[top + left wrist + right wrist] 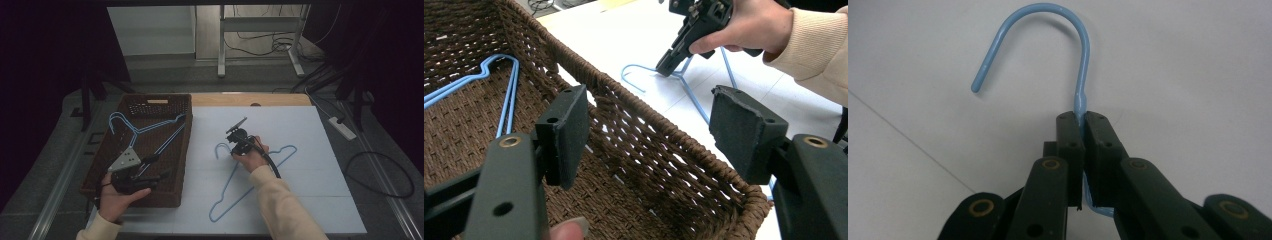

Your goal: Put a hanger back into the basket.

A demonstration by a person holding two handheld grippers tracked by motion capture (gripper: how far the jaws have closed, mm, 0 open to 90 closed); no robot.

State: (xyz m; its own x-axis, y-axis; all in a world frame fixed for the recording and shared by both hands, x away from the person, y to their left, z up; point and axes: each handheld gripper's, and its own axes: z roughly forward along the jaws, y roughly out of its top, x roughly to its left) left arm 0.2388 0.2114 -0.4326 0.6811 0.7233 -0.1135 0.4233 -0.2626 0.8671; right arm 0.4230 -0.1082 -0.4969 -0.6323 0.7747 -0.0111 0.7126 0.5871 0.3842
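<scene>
Two black pads of the right gripper pinch the blue hanger just below its hook, while the left gripper hangs wide open, holding nothing, over the brown basket.

Lab: floor cables, power strip

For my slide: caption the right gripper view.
Right tool shut on the neck of a blue hanger lying on the white table.
</scene>
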